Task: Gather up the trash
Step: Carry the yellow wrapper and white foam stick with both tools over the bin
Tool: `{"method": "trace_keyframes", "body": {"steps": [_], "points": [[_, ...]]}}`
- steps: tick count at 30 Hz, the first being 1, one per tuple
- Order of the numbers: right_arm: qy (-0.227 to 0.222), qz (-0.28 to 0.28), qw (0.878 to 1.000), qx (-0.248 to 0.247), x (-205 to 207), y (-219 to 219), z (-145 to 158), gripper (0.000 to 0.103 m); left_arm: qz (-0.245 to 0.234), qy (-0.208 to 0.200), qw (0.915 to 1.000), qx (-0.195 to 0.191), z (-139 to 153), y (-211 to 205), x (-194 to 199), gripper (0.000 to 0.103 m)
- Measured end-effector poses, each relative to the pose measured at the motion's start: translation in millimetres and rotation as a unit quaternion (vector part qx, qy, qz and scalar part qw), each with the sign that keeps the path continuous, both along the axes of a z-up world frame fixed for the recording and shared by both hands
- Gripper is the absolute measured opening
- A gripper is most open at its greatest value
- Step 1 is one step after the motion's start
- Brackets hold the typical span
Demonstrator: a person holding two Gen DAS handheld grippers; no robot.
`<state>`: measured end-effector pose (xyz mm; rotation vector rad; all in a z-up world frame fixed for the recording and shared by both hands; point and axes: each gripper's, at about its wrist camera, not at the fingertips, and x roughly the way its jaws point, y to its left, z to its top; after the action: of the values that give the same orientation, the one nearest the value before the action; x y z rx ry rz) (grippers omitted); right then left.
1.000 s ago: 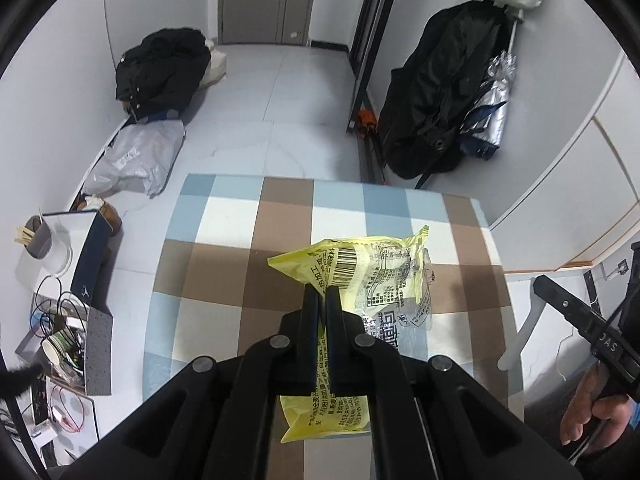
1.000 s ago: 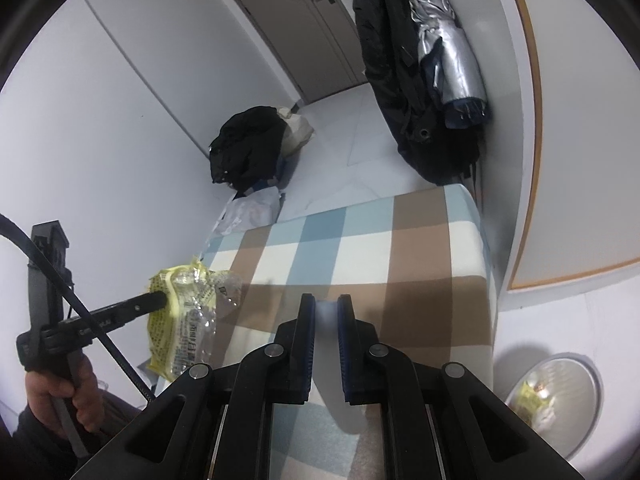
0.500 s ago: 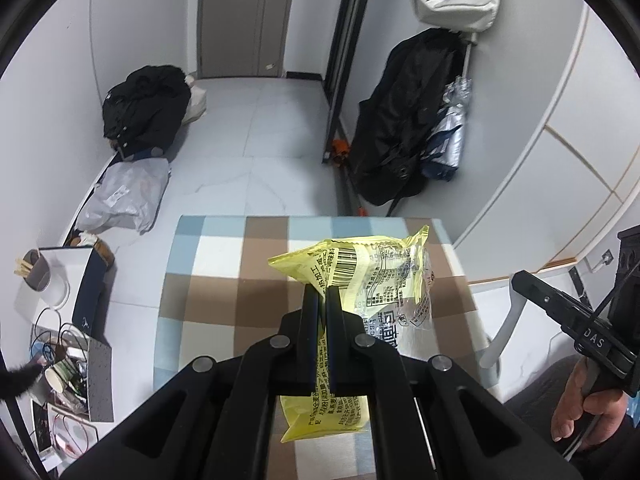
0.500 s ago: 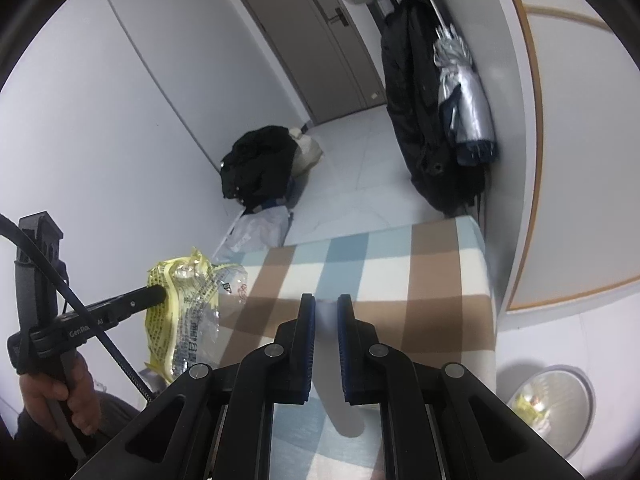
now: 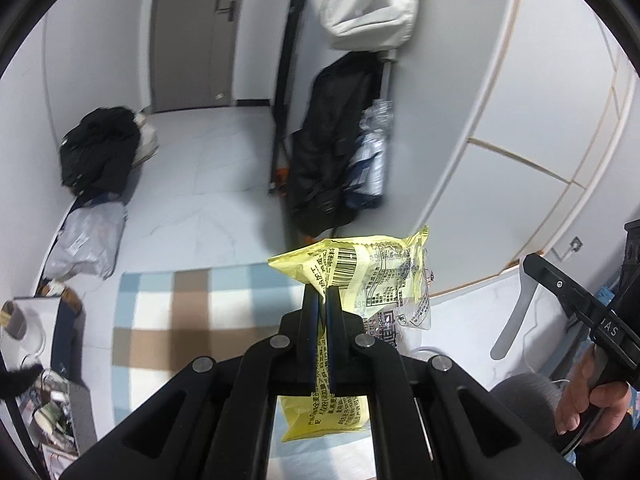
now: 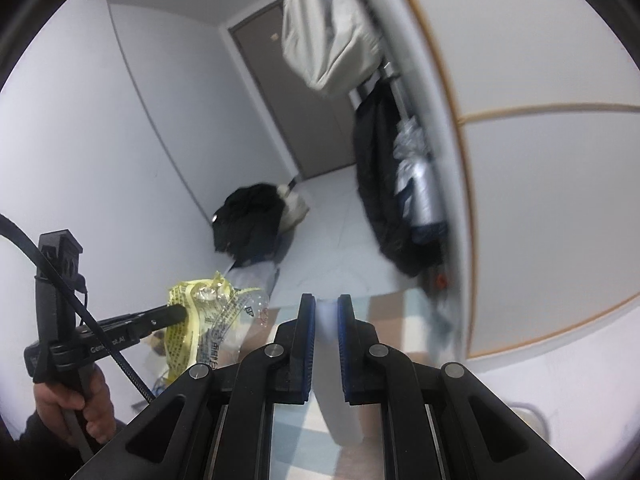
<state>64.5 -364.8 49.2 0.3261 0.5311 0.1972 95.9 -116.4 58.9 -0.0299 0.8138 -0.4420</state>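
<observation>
Yellow wrapper [image 5: 362,280] is clamped in the left gripper [image 5: 323,300], its long side hanging down. Right gripper [image 6: 325,308] sits just right of it, nearly closed, empty.

Checkered cloth [image 5: 192,332], hanging black coat [image 5: 332,148]

The room is viewed from each hand-held tool along its own two fingers, steeply downward from the left onto the checked cloth [image 5: 208,320] and more levelly from the right, while the grey door [image 6: 296,100], the hanging black coat [image 5: 332,148] and the yellow wrapper [image 6: 188,320] are shared by both views.
</observation>
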Motion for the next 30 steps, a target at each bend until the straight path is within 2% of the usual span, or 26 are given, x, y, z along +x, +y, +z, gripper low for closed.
{"method": "trace_keyframes", "body": {"steps": [7, 13, 19, 24, 30], "points": [[-0.025, -0.07, 0.997, -0.026, -31.1, -55.8, 15.8, 0.01, -0.049, -0.005, 0.9988, 0.0, 6.1, -58.6, -1.7, 0.0], [-0.015, -0.125, 0.992, -0.027, -54.2, -105.3, 3.4, 0.01, -0.093, 0.007, 0.9956, 0.009, -8.6, -111.6, -8.0, 0.0], [0.02, -0.165, 0.986, -0.013, -69.4, -149.9, -26.0, 0.01, -0.13, 0.028, 0.9909, 0.023, -29.8, -161.4, -6.7, 0.0], [0.047, -0.201, 0.978, -0.013, -79.1, -182.7, -55.1, 0.01, -0.155, 0.059, 0.9857, 0.03, -59.7, -198.3, -4.8, 0.0], [0.083, -0.234, 0.969, 0.017, -89.1, -218.1, -90.7, 0.01, -0.17, 0.1, 0.9791, 0.051, -97.1, -230.0, 0.4, 0.0]]}}
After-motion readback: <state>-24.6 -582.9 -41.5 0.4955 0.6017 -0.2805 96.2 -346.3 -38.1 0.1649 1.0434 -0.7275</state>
